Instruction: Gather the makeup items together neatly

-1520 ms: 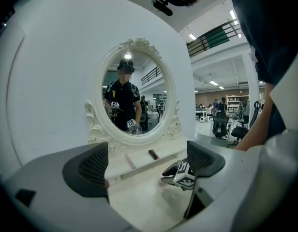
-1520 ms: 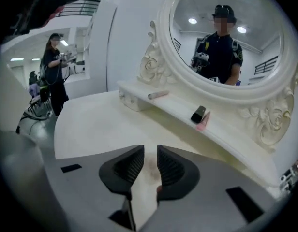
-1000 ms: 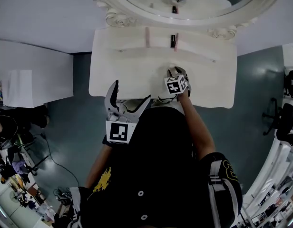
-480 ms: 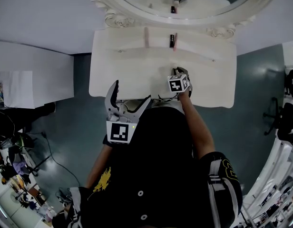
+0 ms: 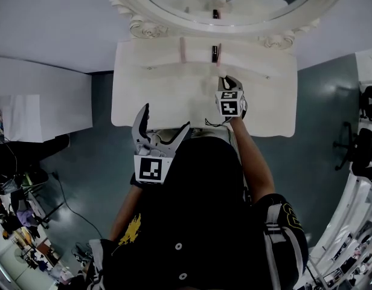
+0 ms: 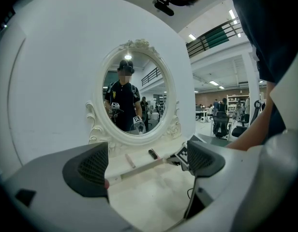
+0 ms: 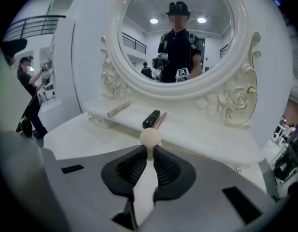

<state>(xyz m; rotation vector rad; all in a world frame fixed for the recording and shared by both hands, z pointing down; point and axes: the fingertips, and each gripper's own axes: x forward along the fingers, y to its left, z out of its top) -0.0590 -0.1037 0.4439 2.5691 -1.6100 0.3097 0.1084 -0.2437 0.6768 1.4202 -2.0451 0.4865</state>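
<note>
So, right tool (image 7: 149, 161): I see its jaws have just been closing, and the dark ribbed pads now pinch the thin stem of a ball-tipped stick (image 7: 150, 137).
Ball-tipped stick: held upright in my right tool, with its round cream head poking out just past the pad tips. It is lifted off the tabletop (image 5: 168, 95) and hangs in front of the shelf (image 7: 197, 134).
Right tool, head view: it sits over the right half of the tabletop, nose toward the mirror (image 7: 178, 37).
Left tool (image 6: 149, 163): jaws spread wide with nothing between the pads. I have it at the near edge of the tabletop, aimed at the mirror.
Black tube (image 7: 151, 119): lying on the shelf just behind the cream ball, end toward me.
Pink pencil (image 7: 160, 121): right beside the black tube on its right, on the same shelf. I cannot tell whether the two touch.
Pale stick (image 7: 118, 109): lying further left on the shelf, well apart from the tube and pencil.
Shelf: a raised white ledge along the back of the tabletop, under the ornate oval mirror frame.
</note>
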